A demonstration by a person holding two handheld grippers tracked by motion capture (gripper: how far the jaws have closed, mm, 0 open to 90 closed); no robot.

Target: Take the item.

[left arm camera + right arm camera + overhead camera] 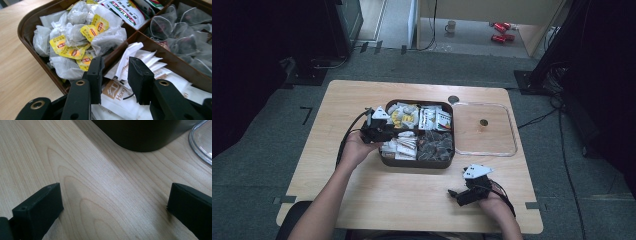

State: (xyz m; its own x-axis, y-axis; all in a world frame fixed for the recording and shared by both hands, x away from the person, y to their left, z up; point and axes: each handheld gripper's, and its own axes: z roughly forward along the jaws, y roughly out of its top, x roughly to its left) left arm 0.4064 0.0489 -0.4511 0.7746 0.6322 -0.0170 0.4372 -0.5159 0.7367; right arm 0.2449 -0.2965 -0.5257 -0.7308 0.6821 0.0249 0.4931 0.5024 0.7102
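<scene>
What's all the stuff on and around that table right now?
Table: one, light wood, centre.
Tray: one, dark brown, four compartments, mid-table.
Tea bags: a heap, white with yellow tags, tray's far-left compartment.
Paper sachets: several, white, near-left compartment, one between the left gripper's jaws.
Mesh bags: several, dark, near-right compartment.
Clear lid: one, right of tray.
Mug: one, pale, floor beyond.
Left gripper: black, over tray.
Right gripper: black, open, on table.

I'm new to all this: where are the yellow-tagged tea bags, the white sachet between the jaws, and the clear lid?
tea bags (75, 37), left gripper view, a white bag in the pile
white sachet (125, 60), left gripper view, its raised end
clear lid (510, 131), high view, right rim
</scene>
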